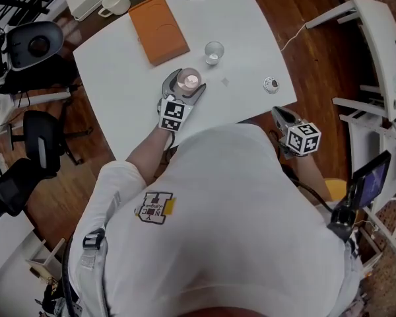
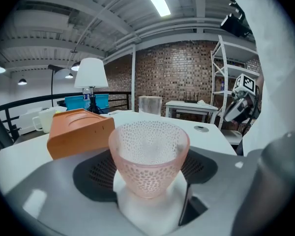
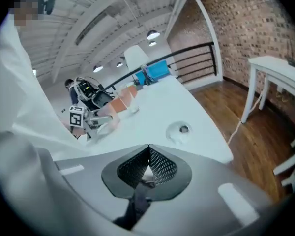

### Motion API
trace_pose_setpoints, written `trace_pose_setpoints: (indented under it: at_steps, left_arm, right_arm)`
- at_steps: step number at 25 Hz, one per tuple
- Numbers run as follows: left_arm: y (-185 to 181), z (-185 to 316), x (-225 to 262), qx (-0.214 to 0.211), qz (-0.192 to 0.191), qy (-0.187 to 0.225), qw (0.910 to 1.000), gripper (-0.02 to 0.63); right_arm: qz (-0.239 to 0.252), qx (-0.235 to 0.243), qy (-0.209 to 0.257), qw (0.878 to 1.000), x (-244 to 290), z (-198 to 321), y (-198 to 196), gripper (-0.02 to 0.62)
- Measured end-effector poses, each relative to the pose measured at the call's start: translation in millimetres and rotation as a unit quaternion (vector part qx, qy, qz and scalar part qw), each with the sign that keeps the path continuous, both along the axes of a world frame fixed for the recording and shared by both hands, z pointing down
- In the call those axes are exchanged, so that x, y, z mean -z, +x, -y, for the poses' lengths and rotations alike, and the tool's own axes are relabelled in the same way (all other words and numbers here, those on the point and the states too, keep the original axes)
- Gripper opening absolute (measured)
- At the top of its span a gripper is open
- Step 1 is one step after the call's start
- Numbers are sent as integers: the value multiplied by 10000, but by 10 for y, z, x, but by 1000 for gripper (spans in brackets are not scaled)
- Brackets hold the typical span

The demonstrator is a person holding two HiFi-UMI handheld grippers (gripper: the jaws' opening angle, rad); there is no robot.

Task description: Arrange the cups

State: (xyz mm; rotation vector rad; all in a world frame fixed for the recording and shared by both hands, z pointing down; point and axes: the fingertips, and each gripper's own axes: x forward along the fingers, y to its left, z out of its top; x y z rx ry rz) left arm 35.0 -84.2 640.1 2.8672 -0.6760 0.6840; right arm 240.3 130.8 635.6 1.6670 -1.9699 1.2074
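Pink dimpled glass cup (image 2: 148,154): upright on the white table (image 1: 119,84), between the spread jaws of the left gripper (image 1: 185,88). We see no pad pressing on it, so we enter that gripper as released.

Clear glass cup (image 1: 214,51): upright, near the pink one, a little further off and to the right.

Small round disc (image 1: 271,84): well apart, towards the table's right edge.

Right gripper (image 3: 147,154): clenched on nothing, off the table's near right corner.

Step in hand, by our judgement: setting the pink cup down beside the clear one. The next move calls for drawing the left jaws straight back without clipping the flared wall.

Surface: matte white, mostly bare. We list a white mug (image 1: 113,4) and an orange box (image 1: 158,28) at its far side.

Room: black chairs (image 1: 39,150) left, wooden floor (image 1: 303,18), white shelving (image 1: 383,58) right, brick wall (image 2: 177,73) behind.
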Motion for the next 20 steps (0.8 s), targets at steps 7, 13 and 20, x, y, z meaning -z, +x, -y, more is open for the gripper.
trace_pose_setpoints:
  at_steps: [7, 13, 20]
  left_arm:
    - [-31, 5, 8, 4, 28, -63, 10000, 380]
    - [-57, 36, 271, 209, -289, 28, 9994, 379]
    - [-254, 103, 553, 485, -532, 153, 9973, 379]
  right_arm:
    - [-1031, 1289, 1354, 9770, 681, 1297, -575, 0]
    - [-1453, 2034, 1739, 9525, 782, 1755, -1074, 1]
    - [-1578, 2608, 1447, 9413, 462, 1738, -1372, 2]
